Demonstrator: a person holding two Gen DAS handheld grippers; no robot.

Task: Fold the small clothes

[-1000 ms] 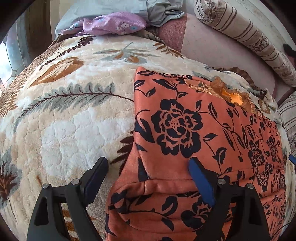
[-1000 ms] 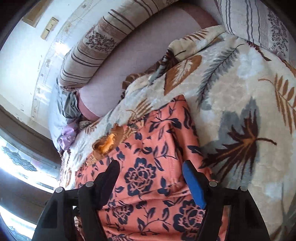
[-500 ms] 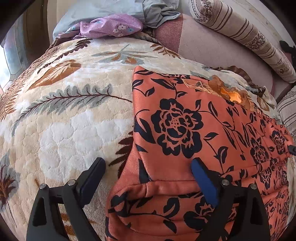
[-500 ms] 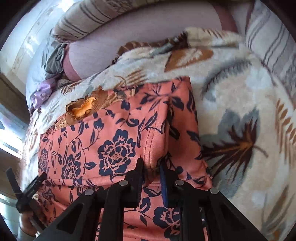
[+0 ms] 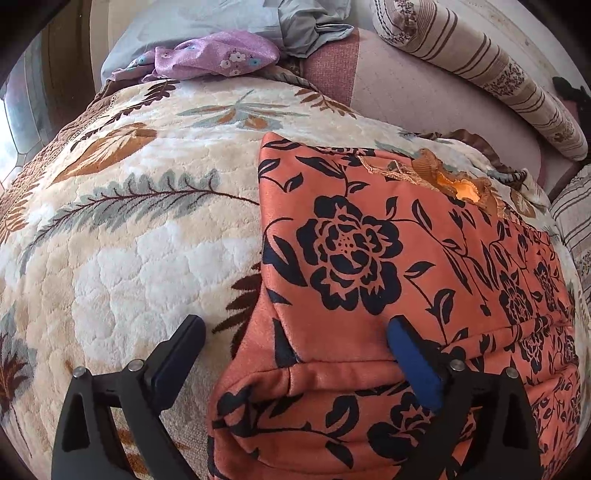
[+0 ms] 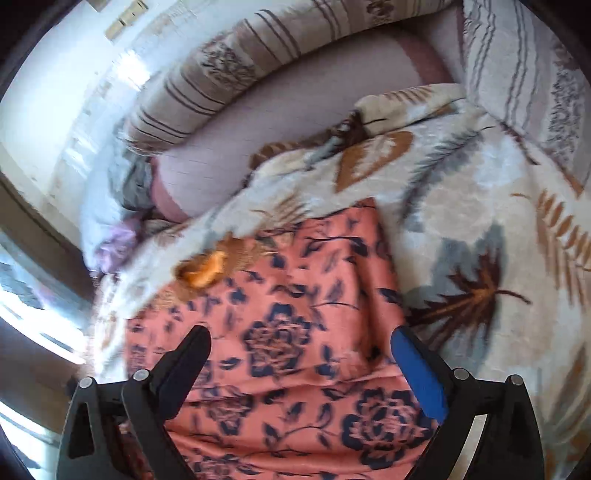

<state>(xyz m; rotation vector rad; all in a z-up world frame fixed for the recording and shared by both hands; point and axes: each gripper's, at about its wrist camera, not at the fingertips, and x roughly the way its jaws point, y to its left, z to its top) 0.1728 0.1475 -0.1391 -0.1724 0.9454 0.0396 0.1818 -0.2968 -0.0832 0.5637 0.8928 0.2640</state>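
Note:
An orange garment with dark navy flowers (image 5: 354, 258) lies spread on a cream leaf-patterned blanket (image 5: 122, 236), its frilled collar (image 5: 458, 184) at the far end. The near part is folded up into a thick hem (image 5: 314, 373). My left gripper (image 5: 295, 328) hovers over the garment's left edge; its jaws are opening and wide apart, and the pads press on nothing. In the right wrist view, which is blurred, the same garment (image 6: 295, 332) lies flat and my right gripper (image 6: 301, 343) is above it, jaws opening wide, gripping no cloth.
A purple flowered cloth (image 5: 218, 55) and a grey-blue cloth (image 5: 310, 22) lie at the far end of the bed. A long striped bolster (image 5: 480, 62) and a mauve mattress (image 5: 424, 103) lie beyond the blanket. A striped pillow (image 6: 535, 66) sits at the far right.
The right gripper pinched a ridge of the orange garment half a second ago, then let go and lifted with jaws wide. The left gripper's jaws spread slightly; it stayed in place.

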